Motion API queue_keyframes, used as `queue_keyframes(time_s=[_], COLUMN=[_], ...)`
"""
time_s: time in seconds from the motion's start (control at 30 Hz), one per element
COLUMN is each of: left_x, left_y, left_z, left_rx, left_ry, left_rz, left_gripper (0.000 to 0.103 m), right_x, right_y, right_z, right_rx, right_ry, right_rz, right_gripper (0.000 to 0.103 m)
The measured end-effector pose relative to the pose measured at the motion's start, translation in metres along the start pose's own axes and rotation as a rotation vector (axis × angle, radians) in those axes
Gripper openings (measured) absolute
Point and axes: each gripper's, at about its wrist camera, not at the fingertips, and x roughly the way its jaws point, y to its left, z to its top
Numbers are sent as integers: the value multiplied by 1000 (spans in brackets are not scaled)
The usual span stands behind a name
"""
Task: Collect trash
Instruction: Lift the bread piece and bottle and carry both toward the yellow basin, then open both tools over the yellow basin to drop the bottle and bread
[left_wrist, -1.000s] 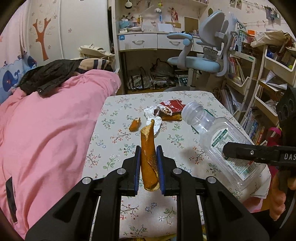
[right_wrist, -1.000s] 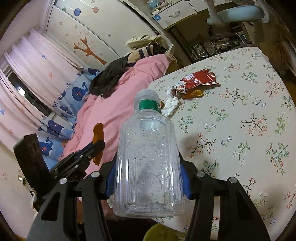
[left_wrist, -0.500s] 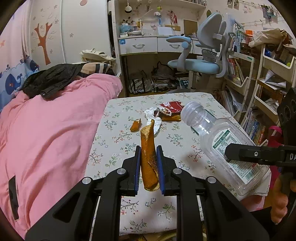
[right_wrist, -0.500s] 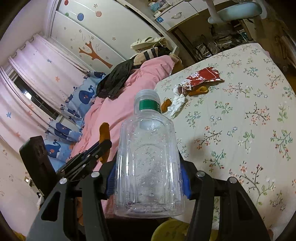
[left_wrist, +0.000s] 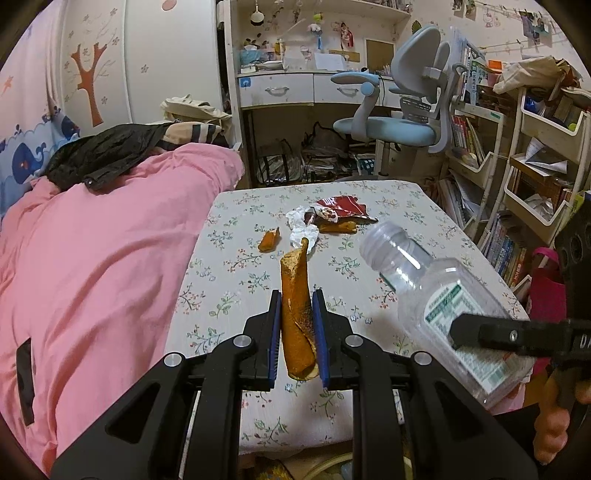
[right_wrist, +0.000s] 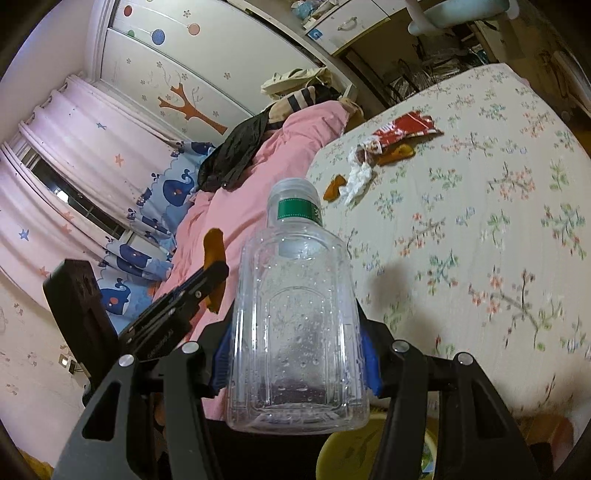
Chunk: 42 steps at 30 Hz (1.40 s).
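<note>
The left gripper (left_wrist: 297, 325) has its jaws closed tight on a long curled orange-brown peel (left_wrist: 295, 314), held above the near edge of the floral-cloth table (left_wrist: 406, 206). The right gripper (right_wrist: 295, 354) clamps a clear plastic bottle with a green neck band (right_wrist: 295, 306), also lifted. Far on the table lie a red torn wrapper (left_wrist: 341, 208), a white crumpled tissue (left_wrist: 303, 232) and a small orange peel piece (left_wrist: 269, 240).

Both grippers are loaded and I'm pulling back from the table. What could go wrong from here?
1. The clear bottle has no cap and droplets inside; tipping it could dribble water on the tablecloth.
2. The left gripper pinches only the lower part of the curled peel; it may slip out.
3. The wrapper, tissue and small peel remain, needing another pass.
</note>
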Motion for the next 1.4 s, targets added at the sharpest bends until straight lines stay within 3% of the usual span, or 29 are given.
queue_keyframes(time_s=[0.4, 0.83, 1.07, 1.4], left_x=[-17, -42, -49, -60], left_y=[-6, -1, -1, -11], left_z=[-34, -74, -91, -112], left_rx=[-5, -58, -88, -99], left_ry=[48, 95, 133, 172], left_rz=[-32, -58, -98, -128], left_gripper=[16, 16, 16, 16], right_x=[-4, -2, 9, 29], right_y=[5, 7, 16, 11], right_z=[-51, -122, -157, -175], right_rx=[19, 16, -54, -107], right_ry=[60, 185, 292, 406], right_rz=[-20, -132, -215, -324], right_gripper=[55, 55, 55, 58])
